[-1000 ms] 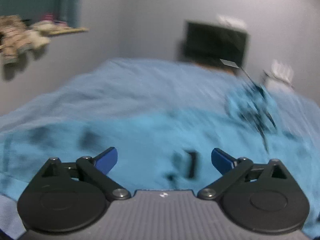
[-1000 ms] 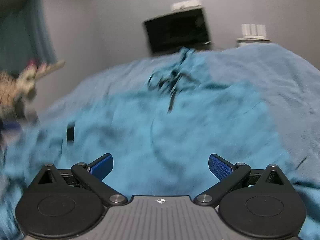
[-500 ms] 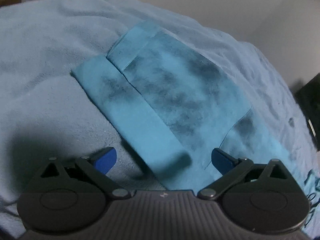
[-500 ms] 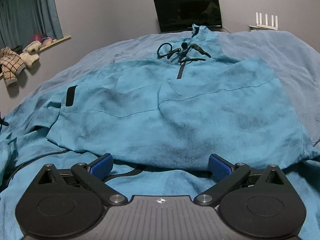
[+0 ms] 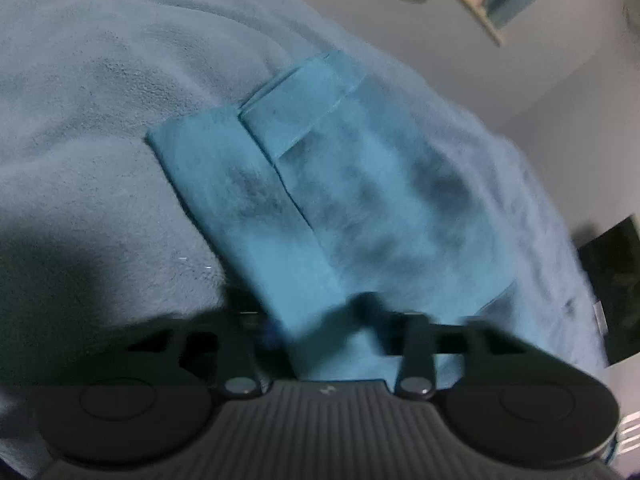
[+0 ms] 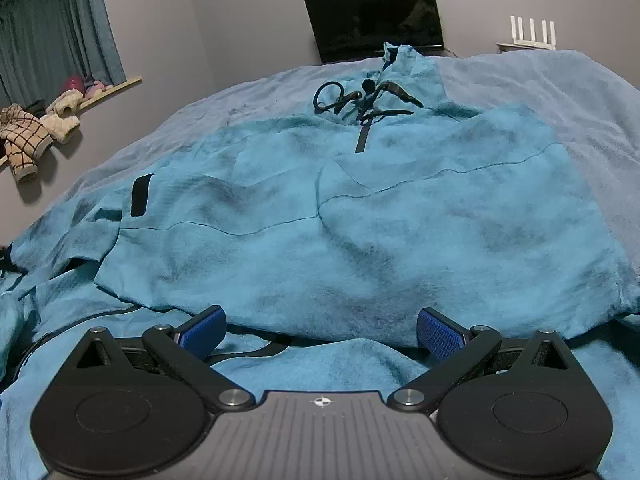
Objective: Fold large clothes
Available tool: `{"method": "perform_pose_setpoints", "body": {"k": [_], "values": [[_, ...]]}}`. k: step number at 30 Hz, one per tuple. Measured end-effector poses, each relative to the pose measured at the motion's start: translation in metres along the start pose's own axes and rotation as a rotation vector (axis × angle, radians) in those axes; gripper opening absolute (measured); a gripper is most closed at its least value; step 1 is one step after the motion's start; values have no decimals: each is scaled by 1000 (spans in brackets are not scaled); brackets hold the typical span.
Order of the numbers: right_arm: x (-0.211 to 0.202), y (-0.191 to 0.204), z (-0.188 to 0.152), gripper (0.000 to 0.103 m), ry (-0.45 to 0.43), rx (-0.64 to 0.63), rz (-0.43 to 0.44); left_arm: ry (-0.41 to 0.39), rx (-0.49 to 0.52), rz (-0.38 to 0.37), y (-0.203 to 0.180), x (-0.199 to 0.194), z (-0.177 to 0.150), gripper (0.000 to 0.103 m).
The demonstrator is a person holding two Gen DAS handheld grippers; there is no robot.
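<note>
The left tongs [image 5: 336, 332] are closing with the near end of the teal sleeve [image 5: 320, 200] between them; it runs away up-left across the bed [image 5: 100, 100]. The right tongs [image 6: 320, 330] stand apart over the hoodie [image 6: 360, 220] hem, its body stretching ahead.

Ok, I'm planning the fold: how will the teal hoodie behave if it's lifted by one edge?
The hoodie will probably go floppy: it lies in soft wrinkles over the blanket. Its fleecy surface likely gives the pads grip rather than slip. The left gripper is closing over a sleeve-like strip, which would likely drape and trail; the drawstrings may dangle.
</note>
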State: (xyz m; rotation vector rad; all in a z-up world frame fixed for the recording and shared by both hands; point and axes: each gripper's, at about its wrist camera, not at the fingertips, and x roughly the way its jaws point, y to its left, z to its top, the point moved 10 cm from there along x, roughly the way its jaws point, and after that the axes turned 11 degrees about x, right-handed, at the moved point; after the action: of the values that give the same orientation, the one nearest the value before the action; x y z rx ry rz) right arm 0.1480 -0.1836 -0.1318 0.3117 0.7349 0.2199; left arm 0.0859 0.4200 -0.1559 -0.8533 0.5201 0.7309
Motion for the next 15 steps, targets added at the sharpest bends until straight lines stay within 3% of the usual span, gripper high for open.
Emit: {"method": "perform_pose_setpoints", "body": {"k": [2,5,8,11,15], "values": [[1,0,-1,103,3,3,2,-47,12,-28,-11,-7,6,5],[4,0,-1,103,8,9,5,-135,83,-117,-47,-28,15,3],[5,1,-2,103,11,12,8,-213,236,-248,-104,-53,14,1],[6,1,-1,103,12,14,11,-265,459,-373,-172,-86,-9,1],[8,1,-2,103,15,20,17,-274,667,-594,-251,-128,-66,1]]}}
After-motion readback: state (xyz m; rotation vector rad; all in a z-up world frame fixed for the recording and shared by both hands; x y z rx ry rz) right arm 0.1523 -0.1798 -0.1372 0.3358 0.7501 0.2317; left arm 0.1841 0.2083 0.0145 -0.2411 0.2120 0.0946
